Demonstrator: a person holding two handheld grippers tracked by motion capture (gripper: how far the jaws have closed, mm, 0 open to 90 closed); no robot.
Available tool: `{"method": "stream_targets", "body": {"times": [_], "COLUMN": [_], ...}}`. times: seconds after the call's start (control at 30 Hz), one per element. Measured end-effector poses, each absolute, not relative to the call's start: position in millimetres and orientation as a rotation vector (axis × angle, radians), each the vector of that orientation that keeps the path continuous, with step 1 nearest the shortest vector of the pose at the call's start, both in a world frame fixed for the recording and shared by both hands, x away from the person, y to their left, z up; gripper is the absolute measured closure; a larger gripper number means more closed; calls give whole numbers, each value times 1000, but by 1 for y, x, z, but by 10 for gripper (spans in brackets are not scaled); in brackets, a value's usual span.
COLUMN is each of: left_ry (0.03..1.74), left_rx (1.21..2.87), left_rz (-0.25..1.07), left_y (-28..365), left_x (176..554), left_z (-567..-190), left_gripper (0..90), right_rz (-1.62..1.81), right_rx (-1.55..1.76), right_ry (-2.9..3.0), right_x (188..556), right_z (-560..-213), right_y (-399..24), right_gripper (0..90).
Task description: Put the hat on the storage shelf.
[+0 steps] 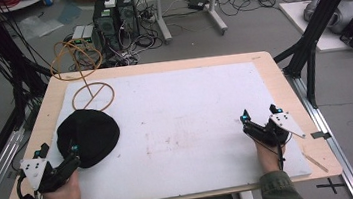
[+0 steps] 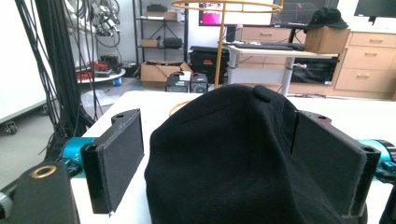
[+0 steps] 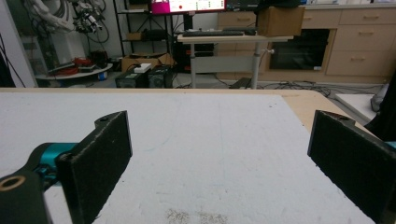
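The left gripper [image 1: 60,154] stands wide open, its jaws on either side of the near edge of a black cap [image 2: 243,154], though whether they touch it cannot be told. The cap lies on the white mat [image 1: 192,123], its top button [image 2: 264,93] facing away from the gripper. Just beyond it rises a golden wire stand [image 1: 80,65] with a ring base and ring top. The right gripper [image 3: 219,158], well apart, is also wide open over bare mat. No writing is readable.
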State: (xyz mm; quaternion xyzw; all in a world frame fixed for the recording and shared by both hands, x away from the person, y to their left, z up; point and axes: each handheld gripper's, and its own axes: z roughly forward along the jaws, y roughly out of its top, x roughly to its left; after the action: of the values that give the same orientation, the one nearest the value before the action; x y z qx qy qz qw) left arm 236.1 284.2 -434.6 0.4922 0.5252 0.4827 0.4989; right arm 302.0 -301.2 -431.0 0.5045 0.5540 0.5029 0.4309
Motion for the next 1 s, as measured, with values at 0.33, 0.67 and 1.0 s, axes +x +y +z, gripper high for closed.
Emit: {"method": "stream_targets", "body": {"times": [0.33, 0.67, 1.0], "left_ry": [1251, 1241, 1230], "left_rx": [1155, 1157, 1179], "left_rz": [1170, 1148, 1098], "left_y": [287, 289, 289], "left_x": [233, 235, 240], "left_z": [-432, -431, -430], "left_gripper": [170, 167, 167], "right_rz": [1255, 1263, 1273], "right_rx": [1254, 1264, 1266], "right_ry": [1382, 1397, 1413], "right_x": [302, 303, 304], "right_z": [-431, -432, -432], "right_y": [-301, -299, -299], "right_gripper": [55, 54, 54]}}
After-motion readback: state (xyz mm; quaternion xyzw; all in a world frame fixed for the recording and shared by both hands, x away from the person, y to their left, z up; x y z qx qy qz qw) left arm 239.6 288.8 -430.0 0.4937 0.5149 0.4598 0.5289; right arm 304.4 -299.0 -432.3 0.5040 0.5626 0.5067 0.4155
